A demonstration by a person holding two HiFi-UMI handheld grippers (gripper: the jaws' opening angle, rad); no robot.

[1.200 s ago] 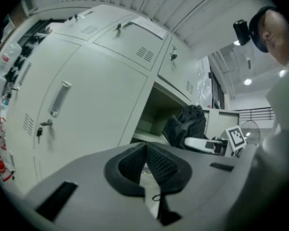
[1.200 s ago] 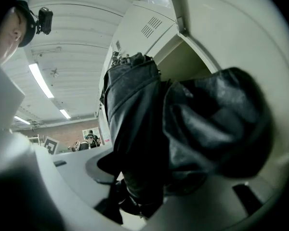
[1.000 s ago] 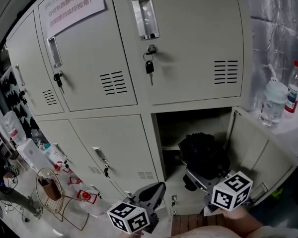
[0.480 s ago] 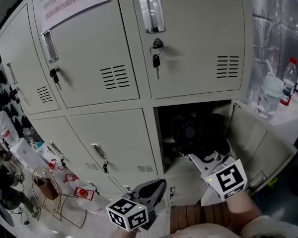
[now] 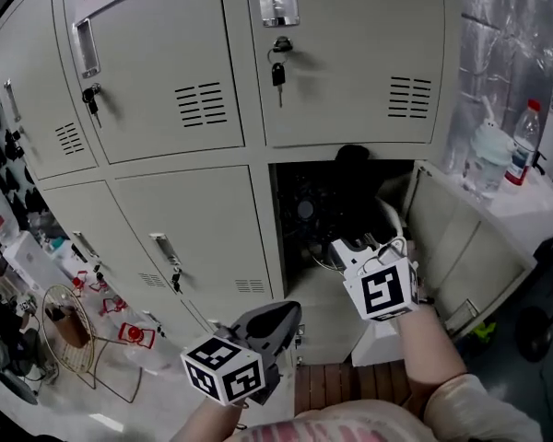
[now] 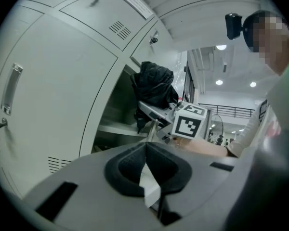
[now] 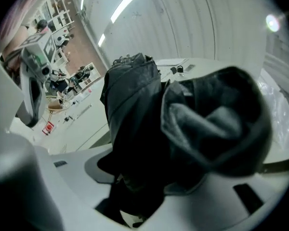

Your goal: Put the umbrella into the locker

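- Two grippers are in use, each carrying one marker cube: the right one's cube (image 5: pixel 382 291) is in front of the open compartment, the left one's (image 5: pixel 223 368) is low in the head view.
- The right gripper (image 5: pixel 346 247) is clenched on the one umbrella (image 6: pixel 154 83), with black fabric filling the space between its jaws in its own view.
- The left gripper (image 5: pixel 275 320) has its jaws pressed together with nothing held. It is lower down and to the left, in front of the closed lower doors.
- One locker compartment (image 5: pixel 275 228) is open, in the lower row, with its door (image 5: pixel 461 247) swung out to the right. Every other door in view is closed.
- The umbrella is at the mouth of that compartment, raised above the inner shelf (image 6: pixel 116 128). Its top reaches the upper edge of the opening.
- Two upper doors have keys hanging from their locks, one (image 5: pixel 277 72) above the open compartment and one (image 5: pixel 90 95) further left.
- Two bottles are on the surface to the right of the lockers, a clear one with a red cap (image 5: pixel 523 141) and a pale one (image 5: pixel 487 150) just beside it.
- The umbrella is black and collapsed, and its cloth is bunched into loose, creased folds rather than wrapped tight.
- Up close, one rolled fold shows a greyer, duller face against the darker cloth around it.
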